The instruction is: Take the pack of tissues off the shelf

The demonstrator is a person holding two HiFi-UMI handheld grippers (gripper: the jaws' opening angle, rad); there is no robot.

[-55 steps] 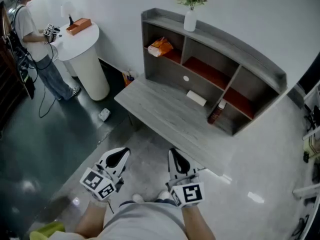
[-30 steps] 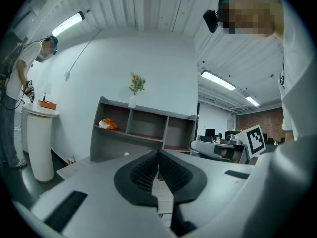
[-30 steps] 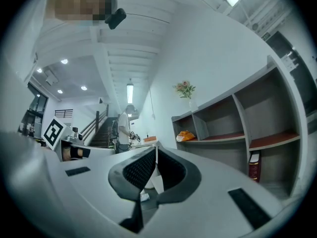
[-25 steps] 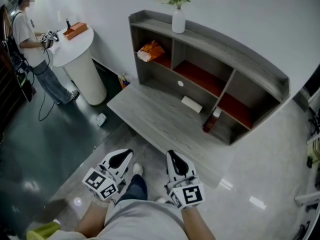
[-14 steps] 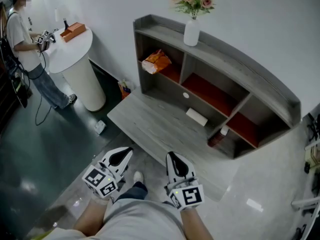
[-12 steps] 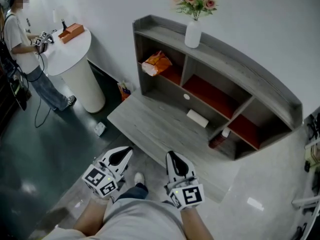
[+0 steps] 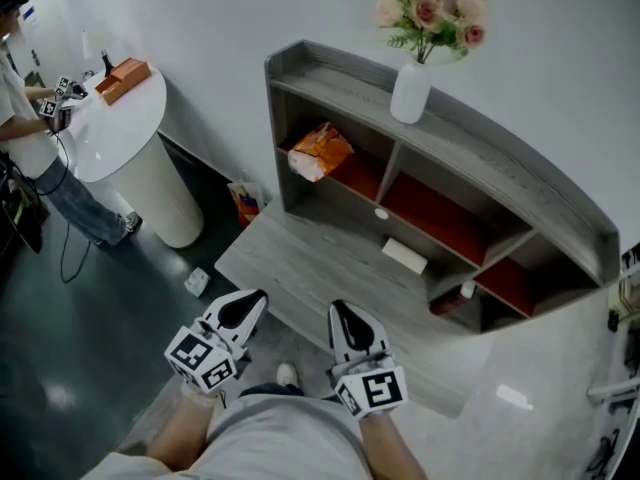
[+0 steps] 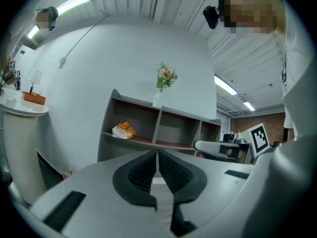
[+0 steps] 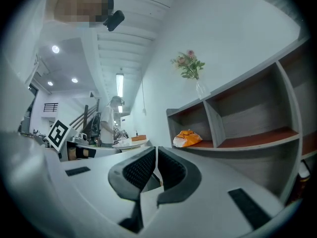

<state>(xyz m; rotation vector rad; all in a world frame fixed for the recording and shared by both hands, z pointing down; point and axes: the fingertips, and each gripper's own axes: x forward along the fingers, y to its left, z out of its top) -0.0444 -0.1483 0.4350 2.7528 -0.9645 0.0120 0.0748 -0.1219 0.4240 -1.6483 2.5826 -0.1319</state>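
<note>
Counting two grippers, left gripper point(image 7: 250, 303) and right gripper point(image 7: 340, 313), one orange pack point(image 7: 320, 153), one white vase point(image 7: 410, 90), one white box point(image 7: 404, 256), one dark bottle point(image 7: 452, 300), one three-bay shelf point(image 7: 440, 138), one round stand point(image 7: 120, 118), one person point(image 7: 30, 138).

**Surface finish findings**

I record the shelf point(image 7: 470, 158) and bench point(image 7: 300, 258) as grey wood grain with a matt finish. The shelf's inner floors look smooth and red. The orange pack point(image 7: 322, 153) is crinkled plastic film with a slight sheen. The vase point(image 7: 411, 93) is white, smooth and glossy. The floor point(image 7: 560, 388) is polished and reflective. The left tool point(image 8: 157, 155) and right tool point(image 9: 156, 150) are matt white plastic with ribbed black pads point(image 8: 143, 170).
</note>
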